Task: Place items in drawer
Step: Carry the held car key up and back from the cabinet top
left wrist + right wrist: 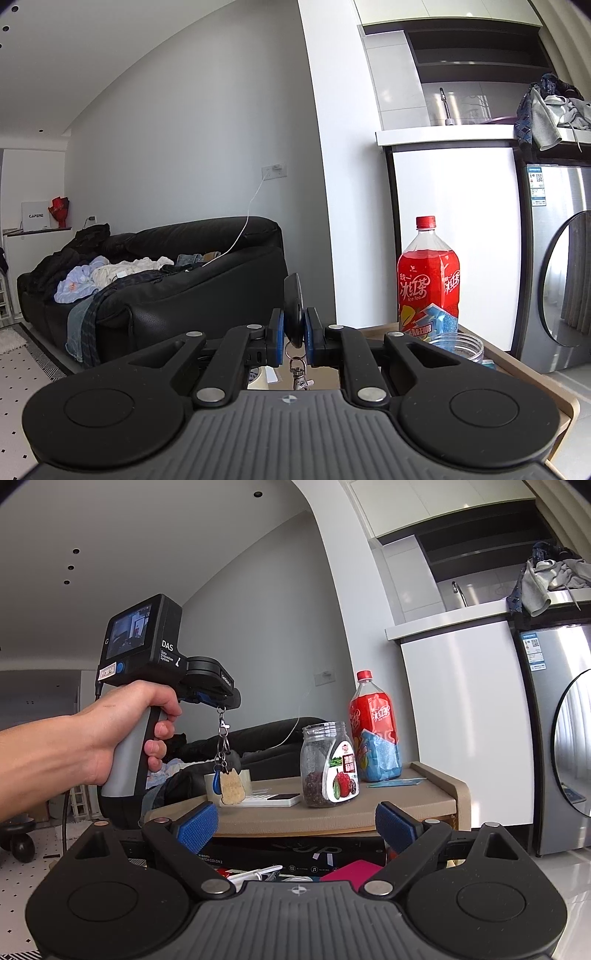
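My left gripper (294,326) is shut on the black fob (293,295) of a key bunch, whose clip and ring (297,371) dangle below the pads. In the right wrist view a hand holds that left gripper (221,701) above the low table's left end. The keys (223,746) hang from it with a blue tag and a beige charm (232,784). My right gripper (295,823) stands open and empty, low in front of the beige table (369,812). Below the tabletop an open drawer holds a black box (314,849), a pink item (351,873) and white bits (255,873); its rim is hidden.
On the table stand a clear jar of dried fruit (327,764), a red iced tea bottle (371,709), a blue packet (380,757), a white box (273,799) and a tape roll (247,779). A black sofa (147,280) is behind; a washing machine (561,738) is at right.
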Demonstrator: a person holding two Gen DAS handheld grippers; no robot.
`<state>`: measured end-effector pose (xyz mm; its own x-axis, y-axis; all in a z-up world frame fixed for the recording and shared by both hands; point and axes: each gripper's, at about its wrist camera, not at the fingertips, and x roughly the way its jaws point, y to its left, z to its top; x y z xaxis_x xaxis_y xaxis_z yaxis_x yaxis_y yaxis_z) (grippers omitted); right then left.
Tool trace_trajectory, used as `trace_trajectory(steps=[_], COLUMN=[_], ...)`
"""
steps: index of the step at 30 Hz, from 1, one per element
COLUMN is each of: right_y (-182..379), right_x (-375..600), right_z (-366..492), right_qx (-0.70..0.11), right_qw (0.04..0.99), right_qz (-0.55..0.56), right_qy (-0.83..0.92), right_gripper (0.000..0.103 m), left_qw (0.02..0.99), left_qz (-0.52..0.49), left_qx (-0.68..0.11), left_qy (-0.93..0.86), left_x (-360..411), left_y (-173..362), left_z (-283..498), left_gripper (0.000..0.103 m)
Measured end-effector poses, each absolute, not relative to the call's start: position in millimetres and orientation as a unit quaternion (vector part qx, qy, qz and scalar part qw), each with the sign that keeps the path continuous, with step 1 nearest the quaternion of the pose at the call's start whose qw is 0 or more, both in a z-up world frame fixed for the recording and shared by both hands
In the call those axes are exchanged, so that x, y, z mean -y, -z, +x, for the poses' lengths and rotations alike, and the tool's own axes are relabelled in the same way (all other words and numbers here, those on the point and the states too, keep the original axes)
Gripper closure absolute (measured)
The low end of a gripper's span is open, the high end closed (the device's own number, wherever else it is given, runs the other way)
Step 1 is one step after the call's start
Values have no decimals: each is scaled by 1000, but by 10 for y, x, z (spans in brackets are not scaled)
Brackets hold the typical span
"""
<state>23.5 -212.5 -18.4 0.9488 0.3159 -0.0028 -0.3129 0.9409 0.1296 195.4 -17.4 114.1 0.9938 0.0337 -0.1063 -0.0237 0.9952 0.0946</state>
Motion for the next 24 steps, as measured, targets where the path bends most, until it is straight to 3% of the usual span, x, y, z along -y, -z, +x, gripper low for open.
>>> trace_trajectory(steps=[24], right_y=[77], right_x=[2158], right_z=[-9], right_qx=[18], right_qw=[987], right_qz=[56], right_qy=[-153], right_gripper=[8], left_qw=[997], left_qz=[41], left_qx=[-63], left_qy=[16], left_x=[30], left_y=[-914], left_z=[1029], left_gripper=[90])
